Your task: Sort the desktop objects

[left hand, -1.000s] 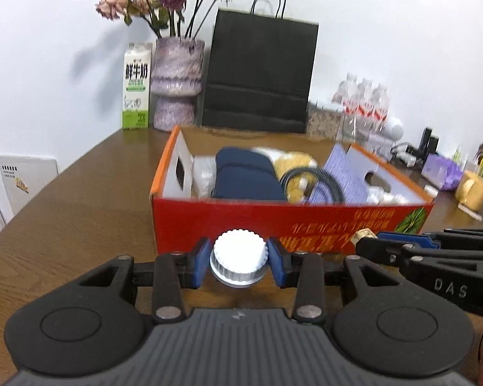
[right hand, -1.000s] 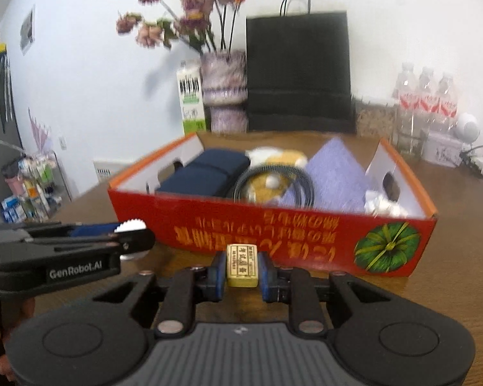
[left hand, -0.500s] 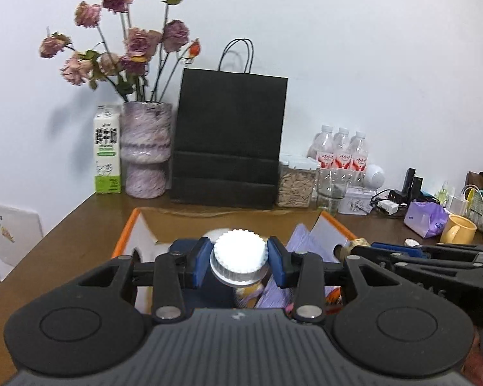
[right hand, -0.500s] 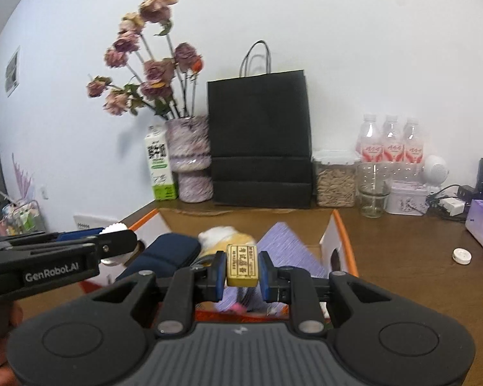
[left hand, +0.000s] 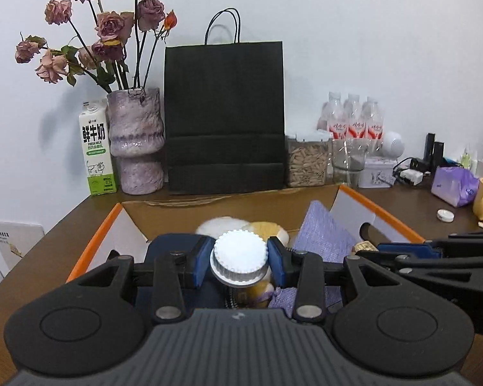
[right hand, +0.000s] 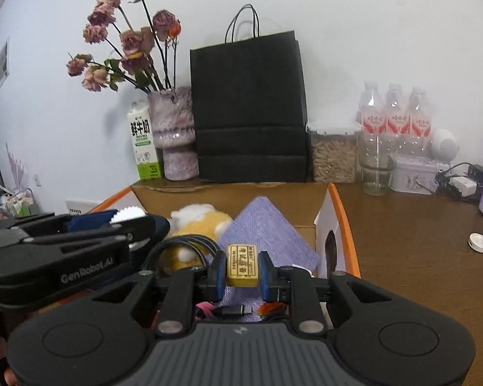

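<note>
- Box [left hand: 354, 199] with orange rims sits mid-desk, its open top facing us; both our grippers hang over its near side.
- Our left gripper [left hand: 240, 262] pinches a white ribbed cap [left hand: 240, 255] between its blue pads, and the jar below it is mostly hidden.
- Our right gripper [right hand: 241, 270] pinches a small gold block [right hand: 242, 265] with printed characters, held upright between the pads.
- Inside the box we see a navy pouch [left hand: 174, 244] at the left wall, a plush toy [right hand: 198, 222] near the middle, a black cable [right hand: 180, 247] looped before it, and a purple cloth [right hand: 264, 234] leaning toward the right wall.
- We judge the step in hand to be carrying both things in for the drop: each load is above the box, neither resting on anything we can see.
- Next we need a free spot for each. The jar wants a place where it will not tip off the plush toy or pouch; the block can go on the cloth or beside the cable.
- We should lower before letting go, since a drop from here could bounce the block out or roll the jar.
- The two grippers are just beside each other, so we should release one at a time to avoid a knock.
- A small white lid [right hand: 478, 242] lies on the desk toward the right edge, well apart from the box; it may be left to sort.
</note>
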`<state>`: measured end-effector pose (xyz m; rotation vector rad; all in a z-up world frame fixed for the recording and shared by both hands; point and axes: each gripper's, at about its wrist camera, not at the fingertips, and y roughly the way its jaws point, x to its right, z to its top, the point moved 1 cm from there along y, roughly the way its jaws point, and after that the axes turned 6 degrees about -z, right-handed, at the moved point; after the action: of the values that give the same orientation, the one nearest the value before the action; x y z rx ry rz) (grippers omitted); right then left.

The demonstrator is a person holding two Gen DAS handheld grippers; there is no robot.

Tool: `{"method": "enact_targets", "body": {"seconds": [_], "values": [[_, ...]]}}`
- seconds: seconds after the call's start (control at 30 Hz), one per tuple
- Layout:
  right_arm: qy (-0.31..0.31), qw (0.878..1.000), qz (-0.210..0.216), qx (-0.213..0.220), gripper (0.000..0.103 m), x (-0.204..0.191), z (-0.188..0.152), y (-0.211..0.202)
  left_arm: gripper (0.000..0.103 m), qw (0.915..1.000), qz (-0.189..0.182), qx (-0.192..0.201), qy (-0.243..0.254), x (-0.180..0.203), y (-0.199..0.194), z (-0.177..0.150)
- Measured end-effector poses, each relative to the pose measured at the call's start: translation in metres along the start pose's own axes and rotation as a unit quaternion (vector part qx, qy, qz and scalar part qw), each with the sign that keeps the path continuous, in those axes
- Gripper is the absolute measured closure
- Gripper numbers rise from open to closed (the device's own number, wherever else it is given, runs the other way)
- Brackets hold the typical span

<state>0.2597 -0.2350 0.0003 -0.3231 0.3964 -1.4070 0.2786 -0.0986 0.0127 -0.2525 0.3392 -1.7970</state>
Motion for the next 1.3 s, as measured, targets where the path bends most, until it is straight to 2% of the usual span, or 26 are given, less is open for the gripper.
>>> {"method": "enact_targets", "body": {"seconds": [0.2, 0.27, 0.33, 0.4, 0.43, 0.47, 0.5, 0.53, 0.7, 1.07, 1.3], "values": [[0.001, 1.0, -0.003, 0.002, 0.083, 0.0, -0.005, -0.002, 0.063, 1.0, -0.001, 0.002, 0.005, 0.001, -0.002, -0.004], [0.0, 1.0, -0.007, 0.001, 0.083, 0.0, -0.006, -0.002, 0.058, 1.0, 0.008, 0.001, 0.003, 0.001, -0.004, -0.005], [-0.002, 1.0, -0.011, 0.001, 0.082, -0.001, -0.006, -0.002, 0.023, 0.9997, 0.024, 0.004, 0.002, 0.001, -0.007, -0.004], [-0.005, 1.0, -0.013, 0.008, 0.069, -0.002, -0.007, -0.005, 0.013, 0.9986, 0.046, 0.024, 0.004, -0.001, -0.014, -0.002], [-0.005, 1.0, -0.016, 0.014, 0.057, -0.002, -0.007, -0.007, 0.004, 0.9971, 0.068, 0.033, 0.005, -0.002, -0.017, -0.002], [-0.005, 1.0, -0.021, 0.022, 0.038, -0.002, -0.008, -0.01, 0.0, 0.9954, 0.087, 0.04, 0.003, -0.004, -0.019, -0.001], [-0.001, 0.999, -0.028, 0.033, 0.027, 0.0, -0.007, -0.013, 0.0, 0.9944, 0.095, 0.045, 0.0, -0.007, -0.021, -0.001], [0.004, 0.999, -0.033, 0.042, 0.002, 0.002, -0.007, -0.016, 0.0, 0.9946, 0.093, 0.046, -0.007, -0.011, -0.022, 0.0], [0.008, 0.998, -0.026, 0.062, 0.0, 0.005, -0.005, -0.025, 0.0, 0.9951, 0.086, 0.045, -0.017, -0.016, -0.025, 0.0], [-0.004, 0.998, -0.027, 0.063, 0.0, 0.0, -0.007, -0.028, 0.0, 0.996, 0.077, 0.045, -0.005, -0.012, -0.034, -0.001], [-0.013, 0.997, -0.025, 0.072, 0.0, -0.008, -0.009, -0.046, 0.0, 0.9965, 0.067, 0.048, -0.013, -0.015, -0.06, -0.009]]}}
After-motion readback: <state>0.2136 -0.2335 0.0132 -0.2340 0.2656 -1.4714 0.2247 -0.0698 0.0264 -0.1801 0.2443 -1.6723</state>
